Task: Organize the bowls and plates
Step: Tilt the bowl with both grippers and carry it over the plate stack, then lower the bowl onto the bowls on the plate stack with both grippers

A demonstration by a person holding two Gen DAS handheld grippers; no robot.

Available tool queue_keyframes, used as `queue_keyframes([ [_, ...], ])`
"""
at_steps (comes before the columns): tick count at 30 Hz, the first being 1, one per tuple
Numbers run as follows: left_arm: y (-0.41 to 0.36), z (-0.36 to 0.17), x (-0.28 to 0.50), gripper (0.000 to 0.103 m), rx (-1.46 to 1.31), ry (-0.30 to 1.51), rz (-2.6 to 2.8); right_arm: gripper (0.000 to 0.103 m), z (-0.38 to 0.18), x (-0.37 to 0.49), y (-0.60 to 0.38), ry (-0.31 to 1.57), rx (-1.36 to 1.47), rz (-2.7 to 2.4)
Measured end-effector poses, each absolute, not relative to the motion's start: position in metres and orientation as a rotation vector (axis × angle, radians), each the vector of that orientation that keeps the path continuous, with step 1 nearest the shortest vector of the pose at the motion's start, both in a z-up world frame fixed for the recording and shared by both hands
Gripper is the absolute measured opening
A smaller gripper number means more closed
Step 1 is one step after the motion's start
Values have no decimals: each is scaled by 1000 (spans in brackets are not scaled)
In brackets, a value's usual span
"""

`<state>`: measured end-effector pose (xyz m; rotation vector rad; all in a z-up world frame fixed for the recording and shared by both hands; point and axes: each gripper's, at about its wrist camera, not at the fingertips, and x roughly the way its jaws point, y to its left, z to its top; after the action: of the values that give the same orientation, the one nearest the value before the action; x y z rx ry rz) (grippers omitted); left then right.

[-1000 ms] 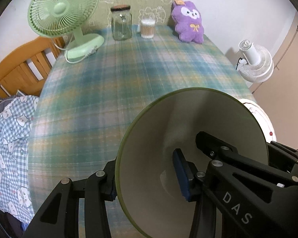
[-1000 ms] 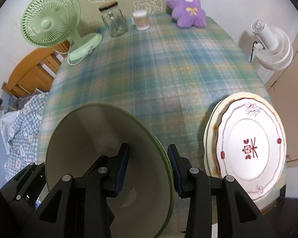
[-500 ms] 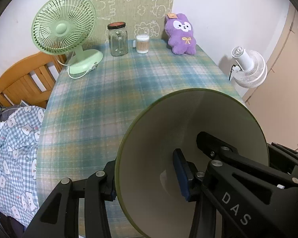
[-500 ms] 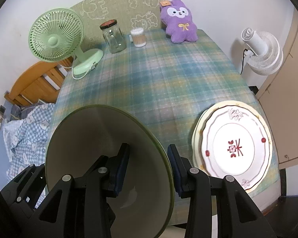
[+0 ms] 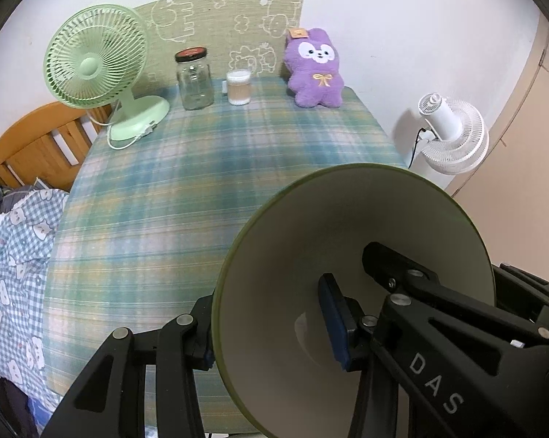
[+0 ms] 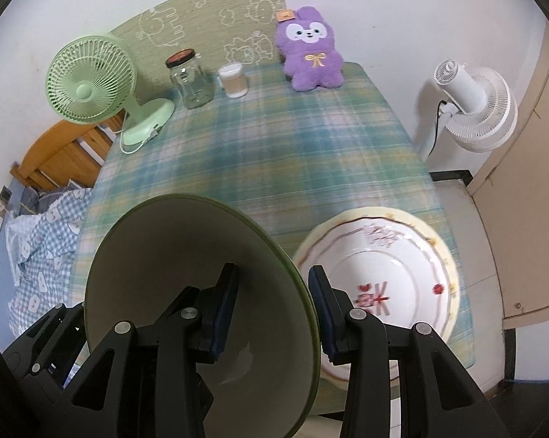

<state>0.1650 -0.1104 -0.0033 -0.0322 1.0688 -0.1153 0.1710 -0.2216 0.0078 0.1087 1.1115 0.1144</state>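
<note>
A wide green-rimmed bowl with a cream inside is held above the near end of the plaid table by both grippers. My left gripper is shut on its left rim, one pad inside and one outside. My right gripper is shut on its right rim; the bowl also fills the lower left of the right wrist view. A stack of white plates with red marks lies on the table's near right corner, right of the bowl.
On the plaid table's far end stand a green desk fan, a glass jar, a cotton-swab cup and a purple plush toy. A white floor fan is right of the table. A checked cloth lies left.
Both grippers have risen and pulled back with the bowl, so the table looks farther off. The grip on the bowl is unchanged. The plates have not moved.
</note>
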Motion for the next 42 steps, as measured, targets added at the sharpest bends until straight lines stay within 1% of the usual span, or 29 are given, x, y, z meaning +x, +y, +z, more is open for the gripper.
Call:
queue_keyframes([
  [9,-159,-7,172,47,-36,1080,-120,43,1,177,-272,1119,110,105],
  [19,-203,-29,181,47,-54,1136,-112,43,-22,190,-314,1177,102,103],
  [31,-228,-62,192,47,-76,1230,-92,43,-57,205,-337,1268,95,111],
  [42,-240,-65,199,47,-32,1201,-75,43,-65,215,-346,1266,105,129],
])
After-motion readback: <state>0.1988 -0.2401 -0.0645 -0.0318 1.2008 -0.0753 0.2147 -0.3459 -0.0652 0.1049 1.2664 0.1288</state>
